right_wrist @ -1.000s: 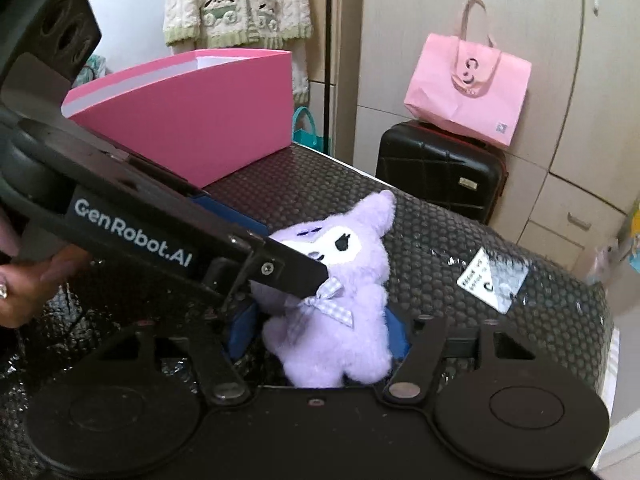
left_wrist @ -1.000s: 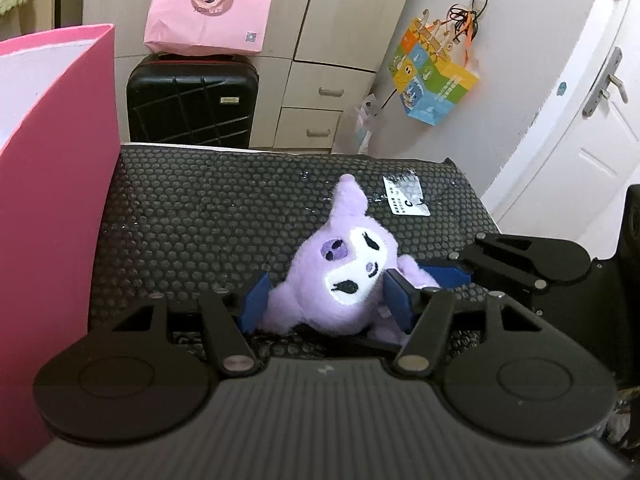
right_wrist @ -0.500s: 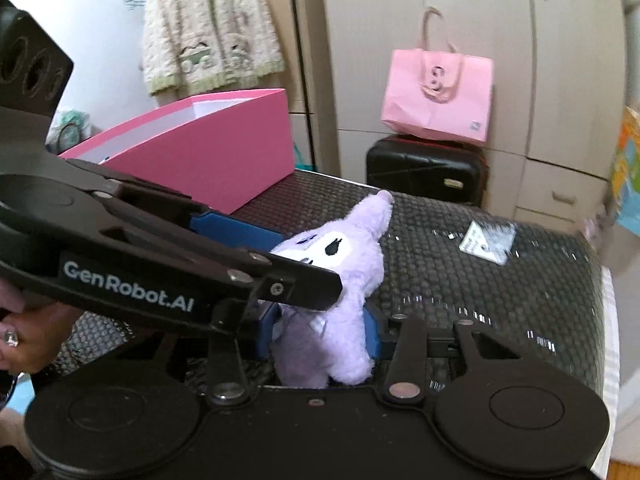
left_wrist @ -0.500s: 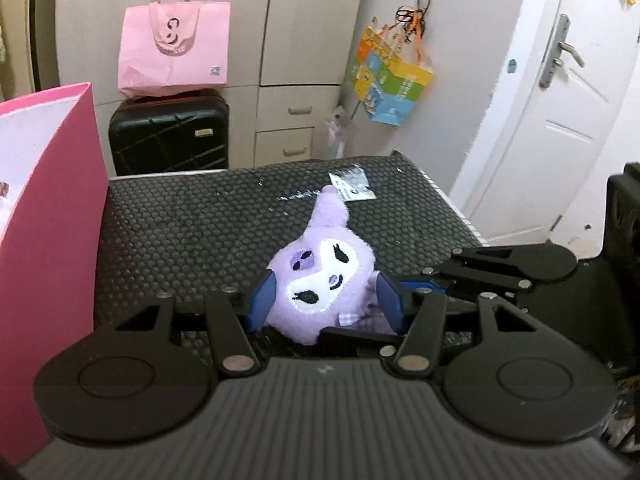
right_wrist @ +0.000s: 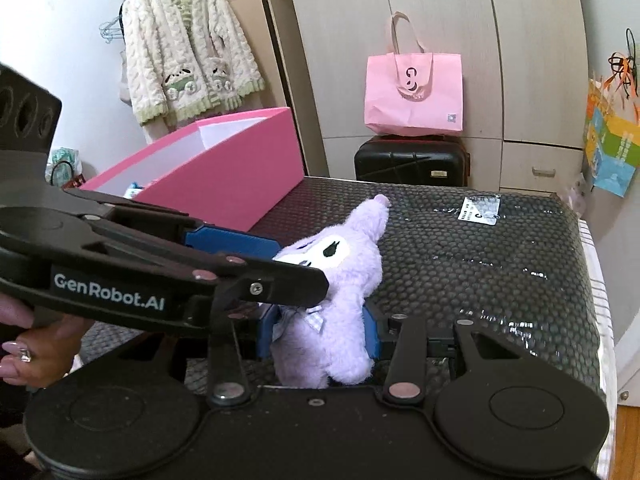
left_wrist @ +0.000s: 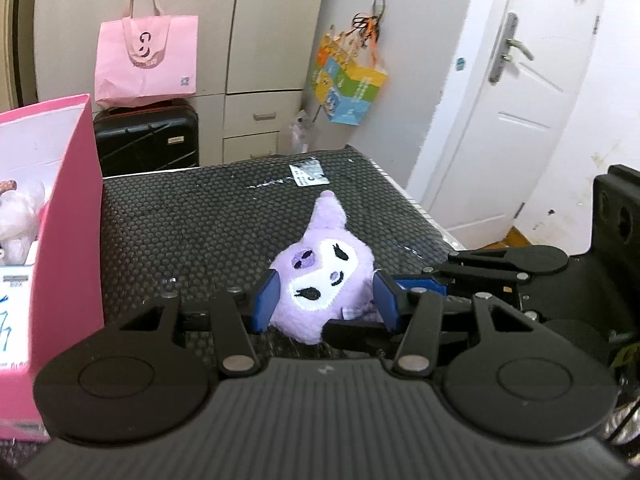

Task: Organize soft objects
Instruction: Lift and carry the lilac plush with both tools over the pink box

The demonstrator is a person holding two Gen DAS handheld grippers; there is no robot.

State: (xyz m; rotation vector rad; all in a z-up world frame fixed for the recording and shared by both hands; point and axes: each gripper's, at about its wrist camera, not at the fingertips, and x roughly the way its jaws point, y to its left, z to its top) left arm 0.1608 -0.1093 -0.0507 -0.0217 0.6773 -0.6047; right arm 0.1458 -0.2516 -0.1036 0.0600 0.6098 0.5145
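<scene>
Small lilac plush toy [left_wrist: 320, 280] with white face patch, black stitched eyes and one pointed ear: sits between both grippers at once, over the black bubble-textured mat [left_wrist: 200, 224]. Whether its underside touches the mat cannot be told; both camera housings cut off the base.

Left gripper [left_wrist: 326, 294]: blue pads press the toy's head at 9 and 3 o'clock; jaws have just been closing, toy pinched between them. Right gripper [right_wrist: 318, 334]: blue pads clamp the toy's body, fur bulging around them; jaws pressed onto it, having closed a moment ago.

Left wrist view shows the face head-on; body and checked bow mostly hidden behind the right gripper's fingers, which enter from 3 o'clock. Right wrist view shows the body, the bow [right_wrist: 312, 318] and the ear at 12 o'clock, but the left gripper's black arm, entering from 9 o'clock, covers the lower half of the face.

Pink cardboard box [left_wrist: 68, 220] stands at 9 o'clock of the toy on the mat. Only the left wrist view shows a pale plush [left_wrist: 18, 216] inside, cut off at the frame edge. Only the right wrist view shows a hand [right_wrist: 36, 344] at 8 o'clock, fingers partly cropped.

White label [left_wrist: 308, 172] lies on the mat at 12 o'clock, print unreadable.
</scene>
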